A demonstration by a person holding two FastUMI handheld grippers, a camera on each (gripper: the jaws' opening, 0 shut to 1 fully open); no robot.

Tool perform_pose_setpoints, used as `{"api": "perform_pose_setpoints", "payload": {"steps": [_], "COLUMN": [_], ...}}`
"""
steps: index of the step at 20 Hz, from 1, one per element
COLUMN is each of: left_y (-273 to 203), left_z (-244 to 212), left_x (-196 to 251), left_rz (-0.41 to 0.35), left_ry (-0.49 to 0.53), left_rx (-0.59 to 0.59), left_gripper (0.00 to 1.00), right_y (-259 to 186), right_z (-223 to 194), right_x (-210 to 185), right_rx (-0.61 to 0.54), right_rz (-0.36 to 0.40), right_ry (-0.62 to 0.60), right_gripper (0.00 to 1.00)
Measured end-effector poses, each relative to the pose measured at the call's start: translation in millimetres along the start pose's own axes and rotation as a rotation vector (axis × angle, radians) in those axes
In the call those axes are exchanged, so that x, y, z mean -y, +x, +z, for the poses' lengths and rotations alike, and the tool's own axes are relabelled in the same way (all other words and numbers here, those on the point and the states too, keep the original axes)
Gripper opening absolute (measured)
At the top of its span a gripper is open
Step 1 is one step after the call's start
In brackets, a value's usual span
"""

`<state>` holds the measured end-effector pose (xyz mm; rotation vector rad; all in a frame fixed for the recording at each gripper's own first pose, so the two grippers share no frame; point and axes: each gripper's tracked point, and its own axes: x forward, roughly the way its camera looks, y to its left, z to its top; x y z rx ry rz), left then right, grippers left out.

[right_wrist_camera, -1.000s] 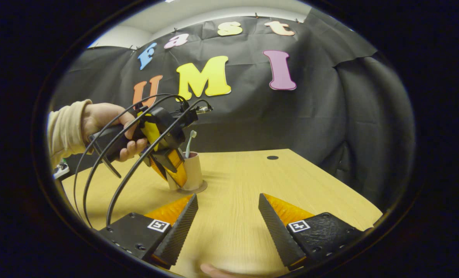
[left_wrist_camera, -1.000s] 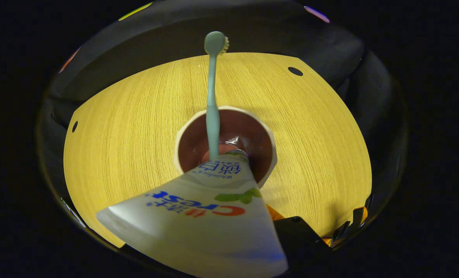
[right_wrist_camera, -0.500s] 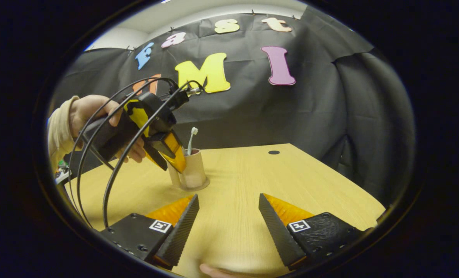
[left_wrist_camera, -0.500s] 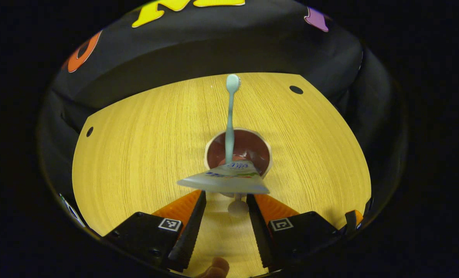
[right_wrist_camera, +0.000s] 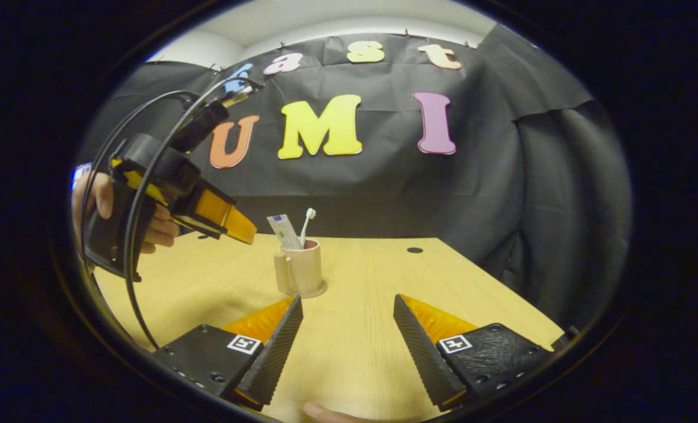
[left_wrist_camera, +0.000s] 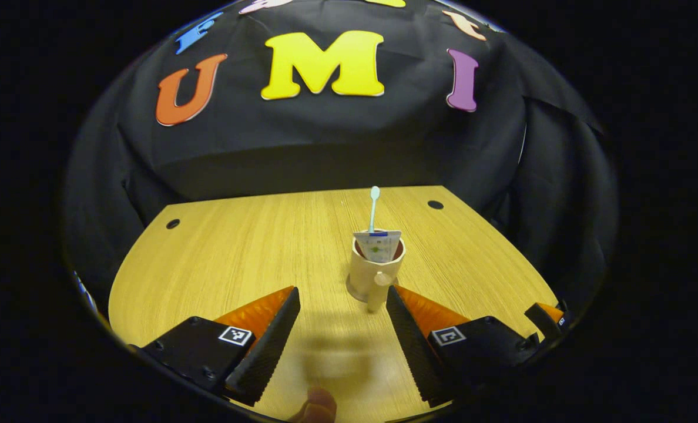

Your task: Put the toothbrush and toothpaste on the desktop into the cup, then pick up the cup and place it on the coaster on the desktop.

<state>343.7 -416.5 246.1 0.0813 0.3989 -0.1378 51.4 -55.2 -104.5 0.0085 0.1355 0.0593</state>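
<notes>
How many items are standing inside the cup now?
2. The toothbrush stands in the cup toward the wall side, head up. The toothpaste tube leans beside it, nearer the cup's handle. Anything smaller at the bottom would be hidden.

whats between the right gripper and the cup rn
Nothing: in the right gripper view, bare desktop runs from the open right gripper to the cup.
</notes>
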Motion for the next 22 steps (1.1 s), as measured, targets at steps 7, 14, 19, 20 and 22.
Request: {"api": "perform_pose_setpoints", "payload": {"steps": [7,14,19,20,22], "left_y": [-19,-40,-47,-48,-48], "left_z": [31,61,55,54,54], "left_x": [-12,-6,-10,-13,-17], "left_rz": [0.075,0.021,0.042,0.043,0.068], "left_ry": [-0.018,-0.083,-0.095,-0.090,-0.090], "left_rx": [0.270,0.488,0.468,0.467,0.471], "left_gripper": [0.95,0.97,0.97,0.98,0.98], "right_y": [-38,-86,-94,-95,-95], "right_z": [34,79,98,100,100], "right_x": [-37,-69,-80,-83,-90], "right_rx": [0.100,0.157,0.151,0.158,0.164], "right_rz": [0.001,-0.007,-0.030,-0.033,-0.027], "right_ry": [-0.061,0.030,0.015,-0.001,-0.026], "right_gripper": [0.94,0.95,0.95,0.95,0.95]}}
